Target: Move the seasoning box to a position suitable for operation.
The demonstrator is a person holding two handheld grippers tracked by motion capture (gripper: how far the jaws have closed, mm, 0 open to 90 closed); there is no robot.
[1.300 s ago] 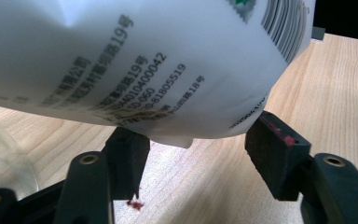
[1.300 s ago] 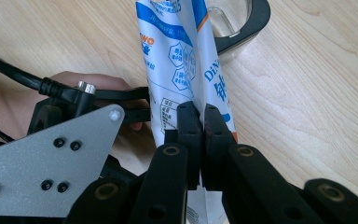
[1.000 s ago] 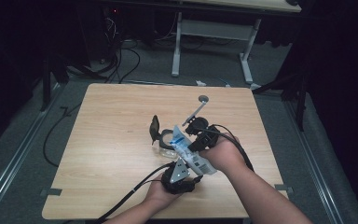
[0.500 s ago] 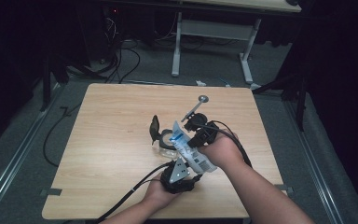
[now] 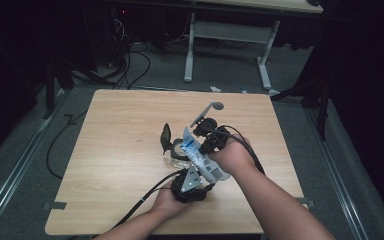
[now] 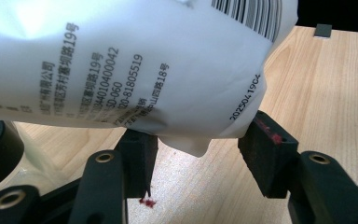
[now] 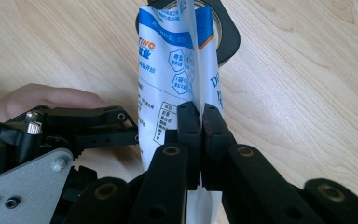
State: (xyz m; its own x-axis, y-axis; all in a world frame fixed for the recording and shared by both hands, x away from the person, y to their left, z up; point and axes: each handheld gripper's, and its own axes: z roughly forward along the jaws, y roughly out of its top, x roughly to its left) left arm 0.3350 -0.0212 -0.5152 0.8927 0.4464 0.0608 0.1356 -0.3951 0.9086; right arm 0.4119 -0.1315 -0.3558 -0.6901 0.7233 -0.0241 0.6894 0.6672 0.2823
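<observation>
- Seen from the high view: a white and blue pouch (image 5: pixel 200 156) held tilted over the near middle of the wooden counter (image 5: pixel 115 150), its upper end over a clear glass jar (image 5: pixel 176 152) with a dark lid (image 5: pixel 166 136) standing up on edge just left of it.
- Also there: the left gripper (image 5: pixel 192 182) low and near the counter's front edge, grey plate on top, cable trailing off toward the lower left; the right gripper (image 5: pixel 211 141) just beyond it, held by the right hand (image 5: pixel 235 156).
- Not readable from above, but plain in the right gripper view: right gripper (image 7: pixel 200 116) pinched flat on the pouch (image 7: pixel 177 79) along its side seam, jaws pressed together with the film between them.
- Beyond the pouch in that view: a round opening with a dark rim (image 7: pixel 228 39), the pouch's top end lying across it.
- At that view's left: the other gripper with its grey plate, and a finger (image 7: pixel 42 100) of the left hand behind it.
- In the left gripper view: left gripper (image 6: pixel 198 151) spread wide, jaws apart, the pouch's (image 6: pixel 135 65) white back hanging just above and between them; touching or not, cannot tell.
- Printed on that back face: black text, a date code and a barcode at the top edge.
- On the right jaw's pad and on the counter below the left jaw: small red flecks (image 6: pixel 147 202).
</observation>
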